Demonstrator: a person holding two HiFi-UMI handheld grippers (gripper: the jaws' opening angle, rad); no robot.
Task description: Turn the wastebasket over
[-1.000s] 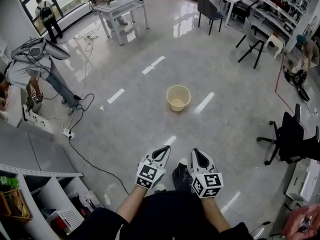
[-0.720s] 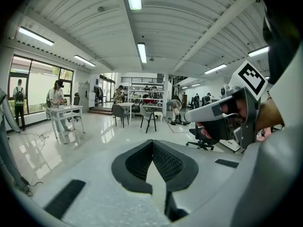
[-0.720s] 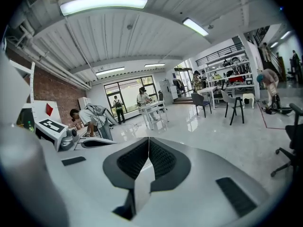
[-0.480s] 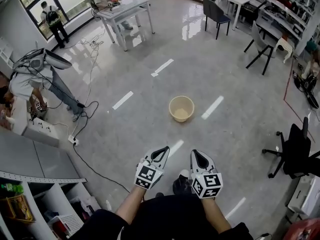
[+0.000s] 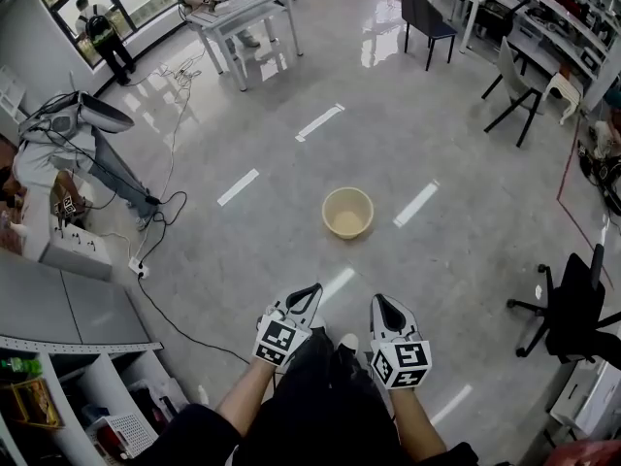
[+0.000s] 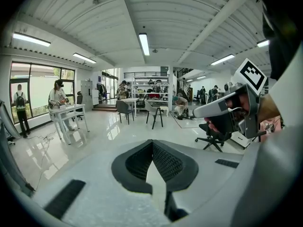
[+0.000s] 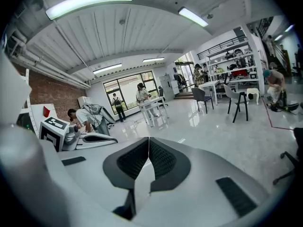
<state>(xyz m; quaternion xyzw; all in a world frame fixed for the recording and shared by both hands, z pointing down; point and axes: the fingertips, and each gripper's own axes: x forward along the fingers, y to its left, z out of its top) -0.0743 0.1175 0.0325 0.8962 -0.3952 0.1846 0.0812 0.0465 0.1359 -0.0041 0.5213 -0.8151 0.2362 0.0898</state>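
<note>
A round cream wastebasket (image 5: 347, 212) stands upright, mouth up, on the glossy grey floor in the head view, well ahead of both grippers. My left gripper (image 5: 313, 290) is held low at the lower middle, jaws shut with nothing between them. Beside it on the right, my right gripper (image 5: 379, 302) is also shut and empty. Both point forward toward the basket, some way short of it. In the left gripper view the left gripper (image 6: 152, 143) shows touching pads, and the right gripper (image 7: 148, 141) shows the same in its own view; neither view shows the basket.
A white table (image 5: 240, 8) stands at the back left, black chairs (image 5: 428, 22) at the back, an office chair (image 5: 574, 303) at the right. A cable (image 5: 160, 299) and power strip lie on the floor left. A person (image 5: 73, 153) bends over at the left by shelving (image 5: 58, 357).
I have moved forward across the floor with both grippers held the same way; the wastebasket now sits a little nearer and the room's furniture has shifted in the head view. Both grippers stayed shut.
</note>
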